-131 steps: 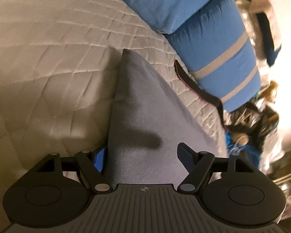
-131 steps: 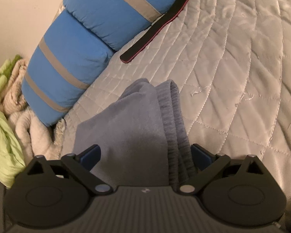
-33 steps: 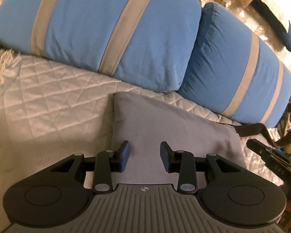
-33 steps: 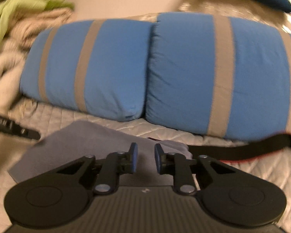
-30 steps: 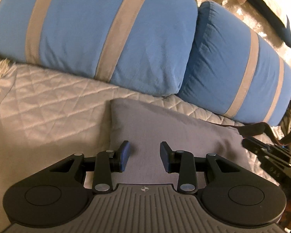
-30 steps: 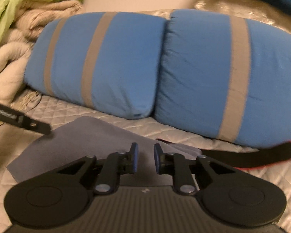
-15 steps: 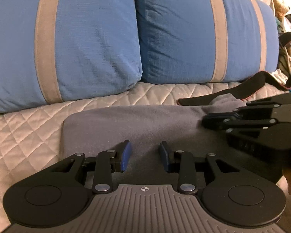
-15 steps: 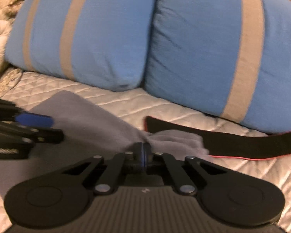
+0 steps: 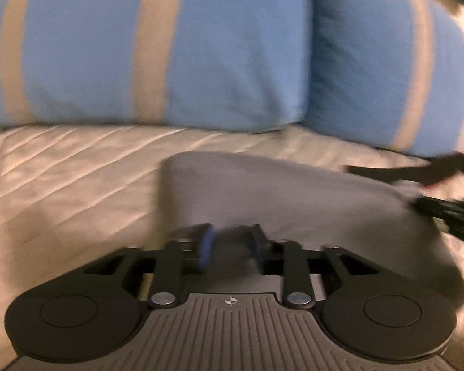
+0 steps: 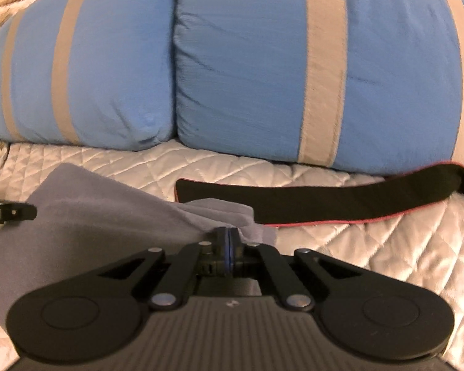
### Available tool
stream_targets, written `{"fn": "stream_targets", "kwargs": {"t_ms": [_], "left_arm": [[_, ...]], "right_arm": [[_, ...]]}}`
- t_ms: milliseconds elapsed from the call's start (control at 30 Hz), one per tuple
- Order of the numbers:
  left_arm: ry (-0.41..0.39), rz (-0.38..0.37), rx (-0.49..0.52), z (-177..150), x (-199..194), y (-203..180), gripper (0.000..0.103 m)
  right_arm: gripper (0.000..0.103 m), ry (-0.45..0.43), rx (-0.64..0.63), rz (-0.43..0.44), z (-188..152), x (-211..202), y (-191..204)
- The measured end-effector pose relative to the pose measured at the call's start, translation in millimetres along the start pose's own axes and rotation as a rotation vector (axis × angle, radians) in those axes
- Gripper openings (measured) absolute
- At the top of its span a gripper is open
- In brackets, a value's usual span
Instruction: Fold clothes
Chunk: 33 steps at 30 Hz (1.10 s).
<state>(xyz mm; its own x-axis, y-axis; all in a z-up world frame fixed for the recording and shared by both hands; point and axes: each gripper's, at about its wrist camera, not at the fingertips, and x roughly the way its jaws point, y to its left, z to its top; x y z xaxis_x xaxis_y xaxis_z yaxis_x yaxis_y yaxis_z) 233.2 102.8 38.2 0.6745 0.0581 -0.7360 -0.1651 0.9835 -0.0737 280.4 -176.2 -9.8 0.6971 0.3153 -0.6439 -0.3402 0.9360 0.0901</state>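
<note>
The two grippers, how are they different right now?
The right gripper has its fingers pressed together on a bunched corner of the grey garment; the left gripper has a gap between its closing fingers, with grey cloth lying in it. The right view is sharp, the left blurred. Both are black and point toward the blue pillows.

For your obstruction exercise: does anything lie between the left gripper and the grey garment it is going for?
Nothing visible does. The left gripper sits directly over the grey garment, jaws closing with cloth between them. The black strap lies off beyond the garment's far right corner.
</note>
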Motion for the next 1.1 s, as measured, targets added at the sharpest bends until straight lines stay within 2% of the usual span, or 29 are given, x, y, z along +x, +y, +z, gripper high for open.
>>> {"fn": "stream_targets", "kwargs": {"t_ms": [133, 200, 233, 267, 400, 600, 867, 1100], "left_arm": [[0.021, 0.007, -0.08, 5.1, 4.1, 18.5, 0.014], [0.013, 0.078, -0.091, 7.6, 2.6, 23.6, 0.014], [0.007, 0.127, -0.094, 8.9, 1.4, 26.0, 0.014], [0.002, 0.154, -0.103, 9.9, 0.0, 29.8, 0.014], [-0.017, 0.114, -0.17, 11.4, -7.5, 50.3, 0.014], [-0.043, 0.111, -0.173, 5.9, -19.0, 53.4, 0.014], [-0.071, 0.041, -0.176, -5.7, -58.3, 41.0, 0.012], [-0.078, -0.001, -0.134, -39.0, -90.9, 19.7, 0.012]], "right_arm": [[0.016, 0.0, 0.083, 0.018, 1.7, -1.6, -11.5], [0.018, -0.014, 0.11, -0.021, 3.8, -5.5, -15.9], [0.009, -0.028, 0.112, -0.053, 4.8, -8.7, -18.0], [0.007, -0.044, 0.119, -0.073, 5.2, -13.1, -22.1], [0.008, -0.059, 0.199, -0.05, 3.5, -25.2, -42.8], [0.011, -0.057, 0.295, 0.002, -7.2, -40.0, -58.4], [0.011, -0.074, 0.213, 0.058, -35.1, -76.7, -32.4], [0.012, -0.07, 0.157, 0.078, -67.4, -108.0, -11.0]]}}
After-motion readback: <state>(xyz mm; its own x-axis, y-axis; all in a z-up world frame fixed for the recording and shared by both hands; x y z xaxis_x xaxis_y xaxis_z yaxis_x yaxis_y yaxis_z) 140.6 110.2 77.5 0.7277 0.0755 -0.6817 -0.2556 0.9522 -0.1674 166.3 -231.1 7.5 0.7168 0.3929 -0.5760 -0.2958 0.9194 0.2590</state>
